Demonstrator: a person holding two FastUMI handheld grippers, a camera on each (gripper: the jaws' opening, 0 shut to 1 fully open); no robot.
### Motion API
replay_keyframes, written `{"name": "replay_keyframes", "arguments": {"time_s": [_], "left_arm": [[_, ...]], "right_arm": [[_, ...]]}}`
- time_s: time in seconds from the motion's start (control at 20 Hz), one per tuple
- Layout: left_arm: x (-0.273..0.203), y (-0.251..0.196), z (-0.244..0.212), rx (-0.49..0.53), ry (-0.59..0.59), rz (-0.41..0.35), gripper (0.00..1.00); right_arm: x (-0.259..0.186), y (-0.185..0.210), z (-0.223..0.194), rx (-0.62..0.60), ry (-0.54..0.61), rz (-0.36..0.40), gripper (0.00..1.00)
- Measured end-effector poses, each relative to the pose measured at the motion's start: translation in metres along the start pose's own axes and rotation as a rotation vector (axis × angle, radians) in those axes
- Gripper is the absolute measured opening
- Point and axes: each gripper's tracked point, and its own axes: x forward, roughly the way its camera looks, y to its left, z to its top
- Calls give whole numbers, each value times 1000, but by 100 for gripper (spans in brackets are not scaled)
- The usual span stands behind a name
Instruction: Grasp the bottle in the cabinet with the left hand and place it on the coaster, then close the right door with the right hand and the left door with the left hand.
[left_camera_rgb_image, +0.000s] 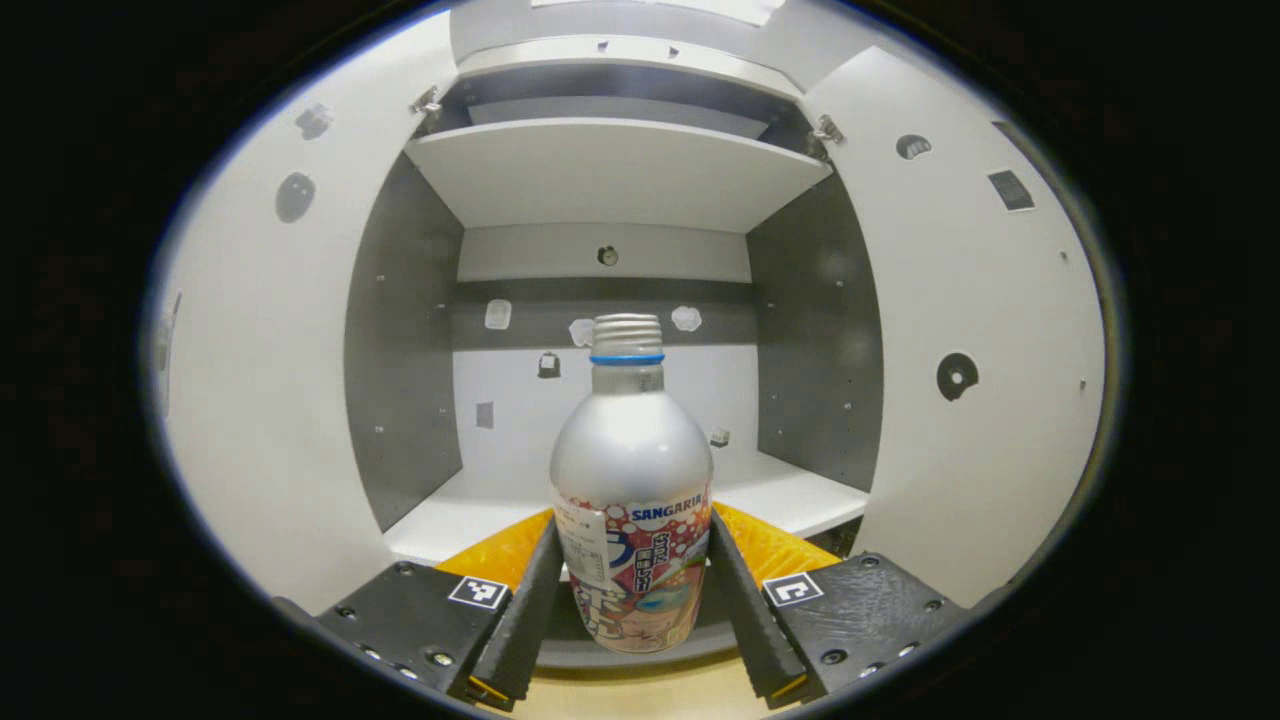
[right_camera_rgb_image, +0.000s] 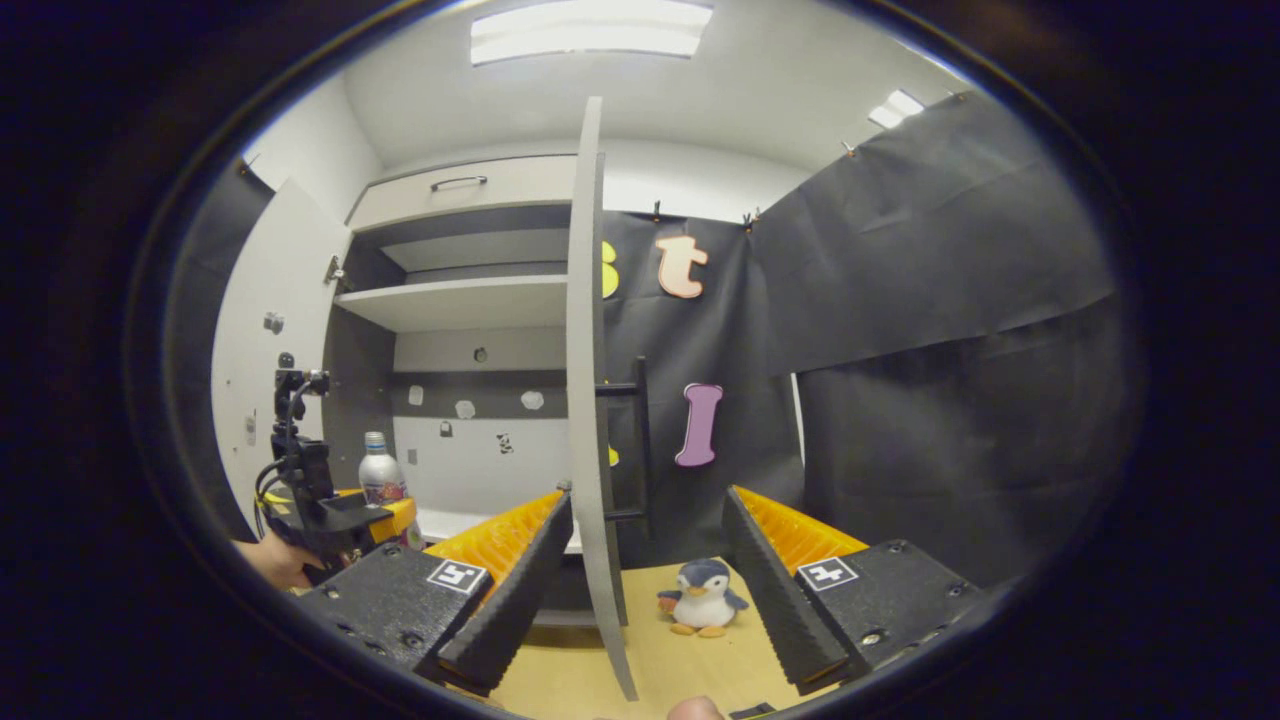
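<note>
Silver aluminium fills the middle of my left gripper view: the bottle (left_camera_rgb_image: 631, 490) stands upright at centre frame, just in front of the lower shelf of the cabinet (left_camera_rgb_image: 610, 175), its threaded cap ringed by a blue band. My left gripper (left_camera_rgb_image: 632, 590) has its fingers closed in against the bottle's printed lower body, one pressing on each flank, so I have hold of it. Both doors hang open, the left door (left_camera_rgb_image: 260, 400) filling the left of the frame and the right door (left_camera_rgb_image: 980, 370) the right. In my right gripper view, the right gripper (right_camera_rgb_image: 635, 580) sits at the bottom of the frame with its fingers spread wide, gripping nothing, the edge of the right door (right_camera_rgb_image: 590, 400) standing between them. A toy penguin (right_camera_rgb_image: 703, 597) sits on the wooden counter (right_camera_rgb_image: 570, 680) just beyond. At lower left I see my left gripper (right_camera_rgb_image: 330, 520) by the bottle (right_camera_rgb_image: 381, 478).
</note>
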Motion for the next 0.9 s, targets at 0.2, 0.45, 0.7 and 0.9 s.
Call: {"name": "replay_keyframes", "arguments": {"time_s": [0.2,0.45,0.7,0.9], "left_arm": [[-25,-7,-23,-12,12,-7,78],[-55,-21,-52,49,20,-31,78],[-74,-35,-73,72,44,-68,78],[-86,-40,-85,71,53,-76,82]], "right_arm": [[-5,8,-2,-5,16,23,98],[-11,9,-10,-12,44,32,98],[-13,11,-13,-15,55,34,97],[-12,13,-15,-18,61,38,98]]}}
